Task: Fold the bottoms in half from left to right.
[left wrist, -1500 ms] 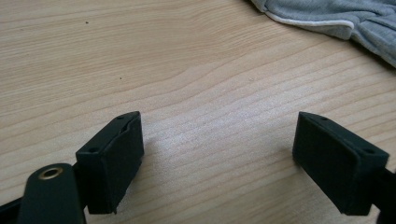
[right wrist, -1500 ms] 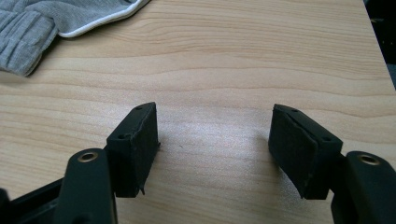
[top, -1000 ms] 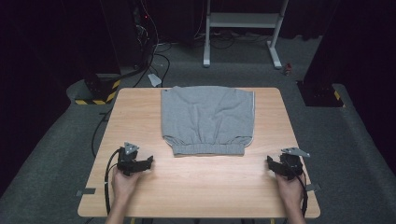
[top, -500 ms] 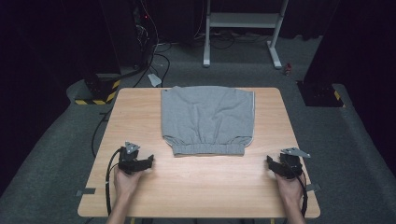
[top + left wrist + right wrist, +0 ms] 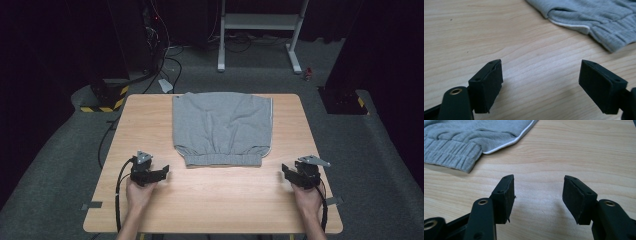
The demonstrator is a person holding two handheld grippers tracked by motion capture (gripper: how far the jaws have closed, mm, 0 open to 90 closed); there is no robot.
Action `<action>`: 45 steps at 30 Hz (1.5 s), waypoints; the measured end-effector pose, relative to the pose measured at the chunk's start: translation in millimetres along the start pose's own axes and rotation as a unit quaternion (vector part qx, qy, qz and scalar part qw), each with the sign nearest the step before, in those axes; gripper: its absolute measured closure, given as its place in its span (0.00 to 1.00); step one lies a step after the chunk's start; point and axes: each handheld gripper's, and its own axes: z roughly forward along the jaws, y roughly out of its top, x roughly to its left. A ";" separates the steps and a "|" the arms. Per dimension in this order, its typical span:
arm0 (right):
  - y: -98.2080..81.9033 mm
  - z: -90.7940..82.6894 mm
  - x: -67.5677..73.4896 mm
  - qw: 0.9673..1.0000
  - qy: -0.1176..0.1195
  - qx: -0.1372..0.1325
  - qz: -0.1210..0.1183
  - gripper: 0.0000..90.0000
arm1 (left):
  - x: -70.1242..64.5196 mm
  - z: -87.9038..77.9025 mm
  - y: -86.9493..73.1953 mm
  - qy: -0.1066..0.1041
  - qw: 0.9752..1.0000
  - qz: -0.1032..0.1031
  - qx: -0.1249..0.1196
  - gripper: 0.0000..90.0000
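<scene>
A folded grey garment point(image 5: 222, 127) lies flat at the middle of the far half of the wooden surface point(image 5: 210, 200). The left gripper point(image 5: 162, 172) rests near its left hem corner, fingers wide apart. The right gripper point(image 5: 286, 170), near the right corner, has just been narrowing its fingers, which stand apart with nothing between them.

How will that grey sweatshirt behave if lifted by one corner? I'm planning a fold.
The sweatshirt looks soft and wrinkled, so it would likely droop and unfold. Its ribbed hem probably offers a thicker, less slippery hold.
</scene>
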 end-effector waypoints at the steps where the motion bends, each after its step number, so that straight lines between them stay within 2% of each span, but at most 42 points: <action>1: 1.1 0.0 0.8 1.000 0.003 -0.002 0.001 0.48 | -2.7 0.6 2.4 -0.005 1.000 -0.004 -0.003 0.22; 5: 6.0 -0.1 4.2 1.000 0.014 -0.007 0.006 0.47 | -11.6 4.5 12.8 -0.018 1.000 -0.003 -0.007 0.24; 8: 9.4 1.9 6.7 1.000 0.018 -0.009 -0.001 0.48 | -18.2 9.3 19.5 -0.021 1.000 0.007 -0.006 0.25; 10: 11.4 3.7 8.3 1.000 0.022 -0.009 -0.001 0.50 | -22.4 10.9 22.1 -0.031 0.999 0.006 -0.015 0.26; 15: 16.7 5.6 13.0 0.999 0.030 -0.017 -0.007 0.54 | -32.2 18.0 30.5 -0.038 0.999 0.016 -0.007 0.29; 19: 20.1 9.2 15.2 0.999 0.039 -0.014 -0.003 0.56 | -36.3 23.6 34.5 -0.048 0.999 0.008 -0.012 0.31; 22: 23.2 11.4 17.1 0.999 0.045 -0.011 -0.008 0.58 | -39.9 29.2 36.3 -0.051 0.999 0.016 -0.001 0.30; 27: 28.9 14.6 24.5 0.998 0.056 -0.013 -0.010 0.62 | -45.7 36.2 44.1 -0.061 0.998 0.016 -0.002 0.32; 28: 29.7 15.7 25.5 0.998 0.057 -0.015 -0.013 0.62 | -47.2 37.2 45.4 -0.064 0.998 0.013 -0.009 0.33; 32: 36.2 21.2 33.2 0.997 0.069 -0.012 -0.019 0.65 | -52.6 43.1 51.8 -0.067 0.998 0.017 -0.002 0.34; 35: 41.0 26.0 39.5 0.997 0.075 -0.010 -0.023 0.67 | -58.2 45.4 58.5 -0.069 0.997 0.022 -0.010 0.35; 37: 43.8 29.3 44.5 0.996 0.081 -0.009 -0.024 0.68 | -59.8 47.2 60.8 -0.068 0.997 0.024 -0.004 0.36; 41: 48.7 35.7 54.5 0.996 0.083 -0.003 -0.032 0.69 | -65.2 53.2 66.4 -0.068 0.997 0.036 0.001 0.37; 45: 51.8 44.1 61.1 0.996 0.082 0.000 -0.043 0.70 | -68.3 59.0 67.0 -0.068 0.997 0.033 0.001 0.40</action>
